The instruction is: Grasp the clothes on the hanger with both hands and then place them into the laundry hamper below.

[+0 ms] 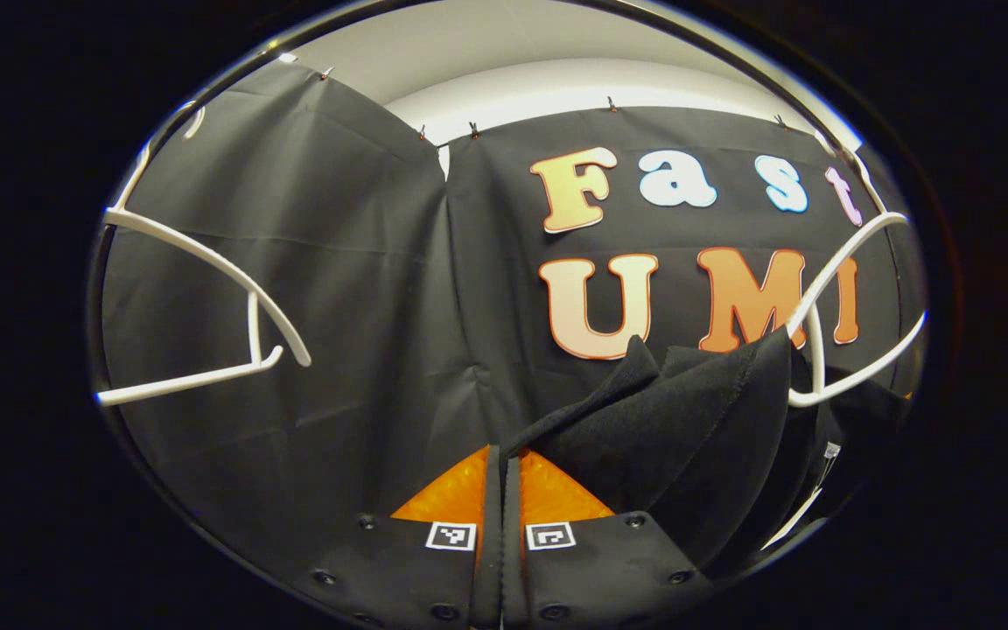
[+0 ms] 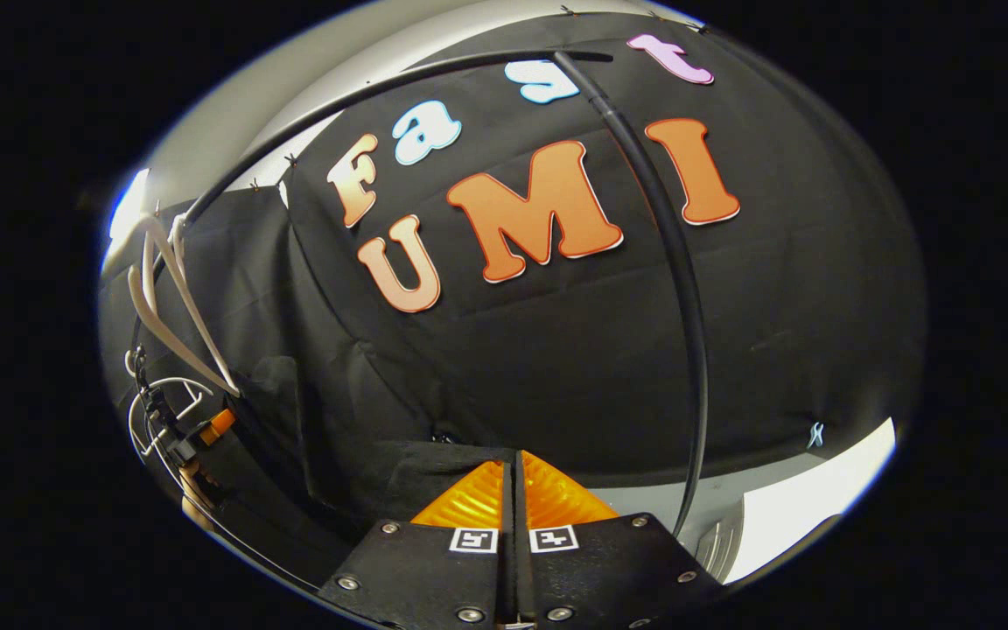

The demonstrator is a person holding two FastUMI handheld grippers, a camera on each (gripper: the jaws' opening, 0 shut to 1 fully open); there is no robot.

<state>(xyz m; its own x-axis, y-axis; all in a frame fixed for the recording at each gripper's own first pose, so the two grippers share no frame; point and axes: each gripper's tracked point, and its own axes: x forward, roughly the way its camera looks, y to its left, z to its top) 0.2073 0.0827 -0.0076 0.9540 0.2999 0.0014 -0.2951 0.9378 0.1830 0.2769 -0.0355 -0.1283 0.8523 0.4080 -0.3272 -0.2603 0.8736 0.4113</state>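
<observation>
Left gripper view: left claw (image 1: 501, 464) pinches black clothes (image 1: 688, 420) beside a white hanger (image 1: 845, 350); right claw (image 2: 511, 477) pinches dark cloth too.

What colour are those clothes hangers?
White. The hangers stand out best against the dark cloth in the left gripper view.

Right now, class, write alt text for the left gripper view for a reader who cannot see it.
The left tool, fingers closed together, pinches the edge of a black garment draped on a white hanger at right. A bare white hanger hangs at left before the black cloth wall.
</observation>
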